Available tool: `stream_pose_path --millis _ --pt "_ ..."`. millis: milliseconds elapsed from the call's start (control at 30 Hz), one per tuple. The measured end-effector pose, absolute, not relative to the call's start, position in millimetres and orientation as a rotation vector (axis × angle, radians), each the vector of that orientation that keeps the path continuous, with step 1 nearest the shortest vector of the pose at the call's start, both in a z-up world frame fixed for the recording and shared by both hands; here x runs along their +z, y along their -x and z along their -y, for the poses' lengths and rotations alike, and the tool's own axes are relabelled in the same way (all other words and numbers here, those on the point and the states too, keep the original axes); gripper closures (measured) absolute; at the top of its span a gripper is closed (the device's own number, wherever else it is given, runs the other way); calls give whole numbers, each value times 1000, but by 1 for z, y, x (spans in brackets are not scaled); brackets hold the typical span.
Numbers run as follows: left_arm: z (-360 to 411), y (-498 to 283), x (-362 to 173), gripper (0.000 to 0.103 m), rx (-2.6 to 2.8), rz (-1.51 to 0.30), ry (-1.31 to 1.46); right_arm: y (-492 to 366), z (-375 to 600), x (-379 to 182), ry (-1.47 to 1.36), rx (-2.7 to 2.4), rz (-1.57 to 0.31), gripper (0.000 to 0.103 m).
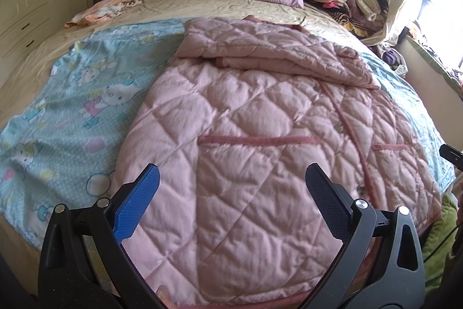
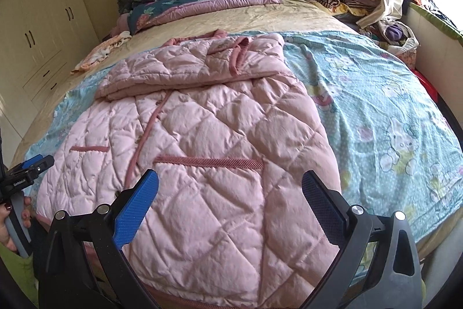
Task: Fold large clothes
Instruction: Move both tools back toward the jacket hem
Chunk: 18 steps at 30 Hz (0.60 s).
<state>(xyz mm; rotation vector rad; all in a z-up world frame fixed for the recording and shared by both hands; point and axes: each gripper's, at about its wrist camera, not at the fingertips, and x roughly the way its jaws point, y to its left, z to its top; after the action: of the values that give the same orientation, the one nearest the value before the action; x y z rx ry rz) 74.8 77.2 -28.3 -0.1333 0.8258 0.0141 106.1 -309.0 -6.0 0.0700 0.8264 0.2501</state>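
Left gripper fingers spread above pink quilted coat on bed

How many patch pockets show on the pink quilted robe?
2. One pocket lies on the pink quilted robe ahead of the right gripper; the other pocket sits across the front opening, toward the left gripper. Folded parts may hide more.
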Motion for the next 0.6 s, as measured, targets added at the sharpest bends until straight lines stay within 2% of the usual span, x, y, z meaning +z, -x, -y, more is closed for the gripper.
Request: stream_pose_path --millis 600 --pt "-152 -34 -75 8 123 -927 252 -95 341 -40 -67 211 -914 4"
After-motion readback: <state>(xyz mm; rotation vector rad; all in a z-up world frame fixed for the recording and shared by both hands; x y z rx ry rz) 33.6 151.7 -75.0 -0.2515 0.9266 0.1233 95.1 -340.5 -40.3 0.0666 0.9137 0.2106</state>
